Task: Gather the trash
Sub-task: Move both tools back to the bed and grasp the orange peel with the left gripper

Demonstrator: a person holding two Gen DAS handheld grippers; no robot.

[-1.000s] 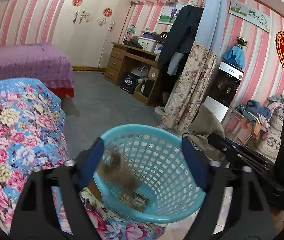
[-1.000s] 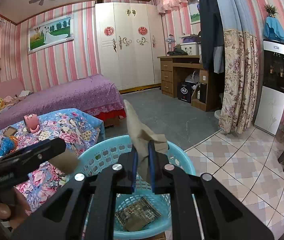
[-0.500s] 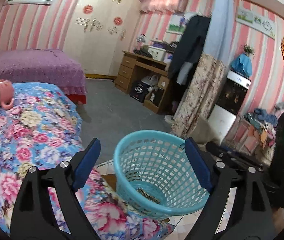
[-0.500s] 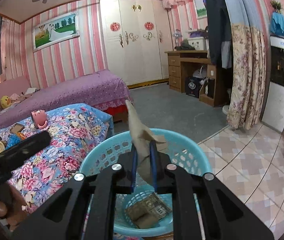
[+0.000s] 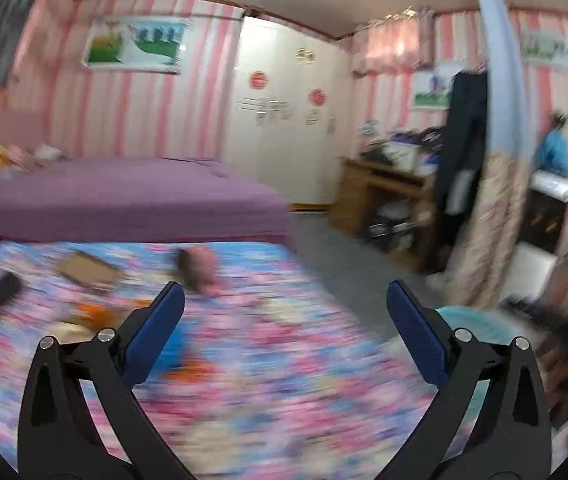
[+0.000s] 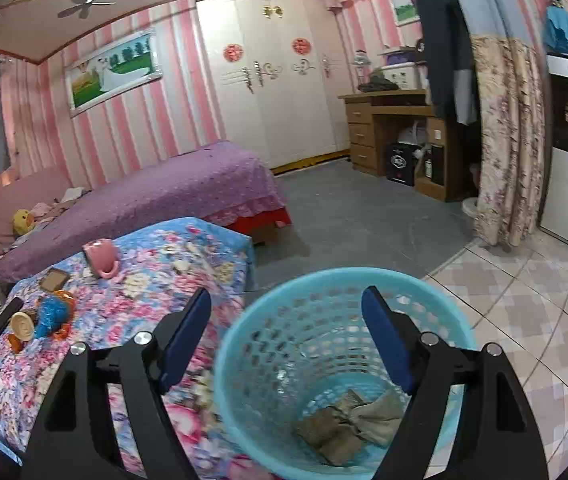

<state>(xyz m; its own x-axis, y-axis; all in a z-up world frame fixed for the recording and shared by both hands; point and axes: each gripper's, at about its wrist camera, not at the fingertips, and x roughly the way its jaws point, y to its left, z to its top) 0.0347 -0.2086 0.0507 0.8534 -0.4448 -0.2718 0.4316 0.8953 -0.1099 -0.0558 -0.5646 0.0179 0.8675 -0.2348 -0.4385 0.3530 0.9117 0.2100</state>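
A light blue mesh basket [image 6: 268, 340] stands at the right edge of the floral-covered table [image 6: 144, 280]. Brown crumpled paper trash [image 6: 348, 424] lies at its bottom. My right gripper [image 6: 286, 324] is open and empty, hovering over the basket's rim. My left gripper [image 5: 284, 320] is open and empty over the floral table [image 5: 264, 380]; this view is motion-blurred. The basket rim [image 5: 460, 316] shows at its lower right. A flat brown cardboard piece [image 5: 84, 270] lies on the table at the far left.
On the table are a pink mug [image 6: 102, 258], a blue and orange toy [image 6: 52, 314], a roll of tape [image 6: 22, 324], a dark phone [image 6: 6, 316] and a small brown card [image 6: 55, 279]. A purple bed [image 6: 164, 188] stands behind. A wooden desk [image 6: 392, 120] and floral curtain [image 6: 508, 140] are on the right.
My right gripper opened and the brown paper dropped into the basket. My left gripper swung left from the basket to over the floral table.
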